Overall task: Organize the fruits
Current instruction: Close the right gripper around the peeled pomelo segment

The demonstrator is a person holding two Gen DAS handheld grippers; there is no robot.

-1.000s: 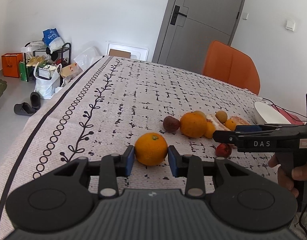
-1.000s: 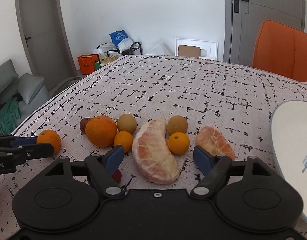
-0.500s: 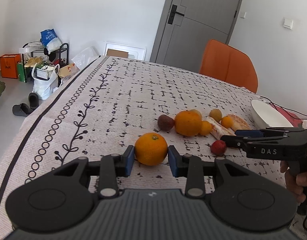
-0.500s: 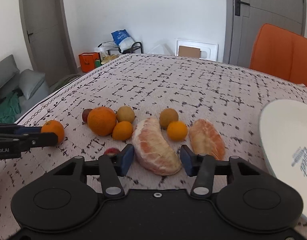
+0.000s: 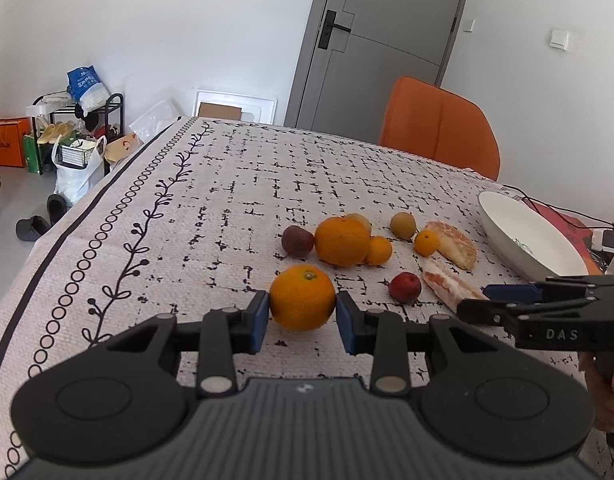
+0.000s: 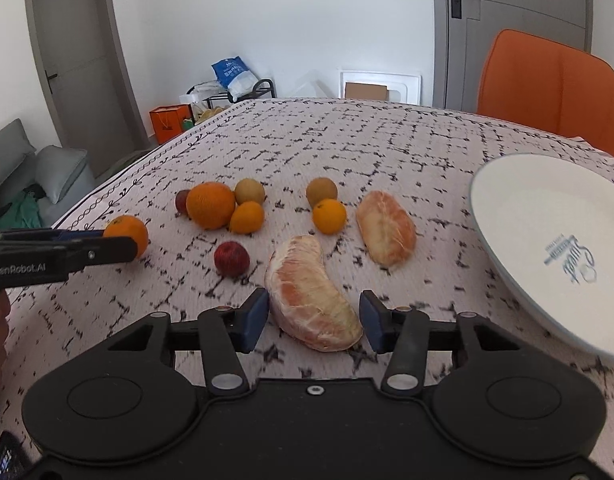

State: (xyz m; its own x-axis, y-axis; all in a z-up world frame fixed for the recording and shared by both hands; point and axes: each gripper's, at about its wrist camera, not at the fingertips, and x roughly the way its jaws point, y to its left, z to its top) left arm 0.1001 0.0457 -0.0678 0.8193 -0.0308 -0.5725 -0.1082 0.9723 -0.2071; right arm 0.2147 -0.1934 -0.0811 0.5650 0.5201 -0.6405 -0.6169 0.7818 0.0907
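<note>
Across the desk, my left tongs grip an orange; right tongs straddle a pomelo wedge, open. Next: squeeze gently, carry to plate, frame right.

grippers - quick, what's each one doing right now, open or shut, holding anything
Left gripper: shut on the orange.
Right gripper: pads around the peeled pomelo wedge, but a firm clamp cannot be told.

Black plastic left gripper, blue jaw pads, silver screws, ribbed housing; right gripper alike, smooth housing.
</note>
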